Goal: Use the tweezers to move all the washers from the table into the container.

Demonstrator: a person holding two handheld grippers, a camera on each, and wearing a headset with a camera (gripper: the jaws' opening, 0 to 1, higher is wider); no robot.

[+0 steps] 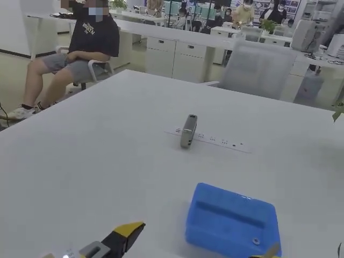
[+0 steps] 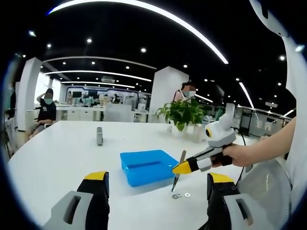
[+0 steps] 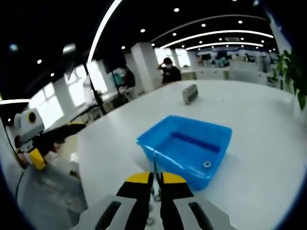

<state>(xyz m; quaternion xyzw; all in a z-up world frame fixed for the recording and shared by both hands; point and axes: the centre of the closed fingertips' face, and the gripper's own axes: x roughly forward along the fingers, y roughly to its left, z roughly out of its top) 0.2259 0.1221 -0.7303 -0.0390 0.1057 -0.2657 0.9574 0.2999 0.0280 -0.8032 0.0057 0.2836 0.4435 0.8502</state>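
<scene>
The blue container (image 1: 234, 220) stands on the white table (image 1: 107, 161) with one washer (image 1: 256, 241) inside it. That washer (image 3: 207, 164) lies near the container's (image 3: 187, 148) front wall. A couple of washers (image 2: 180, 195) rest on the table beside the container (image 2: 144, 167). My right gripper (image 3: 154, 179) is shut on thin tweezers (image 3: 154, 165), and in the left gripper view the tweezers (image 2: 178, 172) point down with their tip just above the loose washers. My left gripper (image 2: 156, 184) is wide open with nothing between its jaws, off to the container's left (image 1: 131, 230).
A grey block (image 1: 188, 130) stands on a flat power strip (image 1: 215, 141) mid-table. A potted plant (image 2: 184, 112) is at the table's far end. A person (image 1: 88, 37) sits on a chair beyond the table's left corner; office desks lie behind.
</scene>
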